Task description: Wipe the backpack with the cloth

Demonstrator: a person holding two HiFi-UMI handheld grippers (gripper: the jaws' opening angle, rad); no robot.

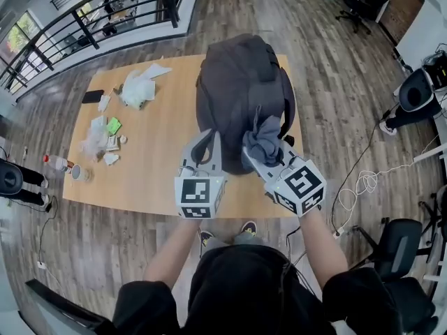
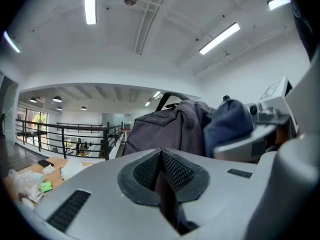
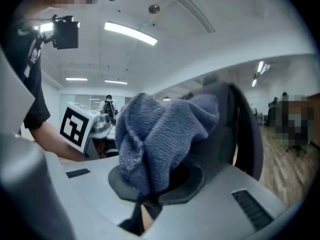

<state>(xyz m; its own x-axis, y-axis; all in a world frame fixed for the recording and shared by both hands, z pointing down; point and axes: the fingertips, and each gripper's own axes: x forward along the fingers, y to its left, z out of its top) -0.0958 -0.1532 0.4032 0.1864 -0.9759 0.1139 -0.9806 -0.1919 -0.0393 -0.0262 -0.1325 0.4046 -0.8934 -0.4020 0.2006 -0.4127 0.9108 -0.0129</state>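
Wooden table (image 1: 160, 152) fills my head view, with the dark grey backpack (image 1: 237, 82) lying along its right edge, from the far edge almost to the near one. My left gripper (image 2: 161, 155) is closed on nothing, just beside the bag's near end. My right gripper (image 3: 150, 196) is clamped on the bunched blue-grey cloth (image 1: 264, 137), right up at that same end. There's crumpled paper (image 1: 137, 88) over by the far left corner.

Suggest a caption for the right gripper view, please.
Right gripper clamps bunched blue-grey knit cloth before dark grey backpack.
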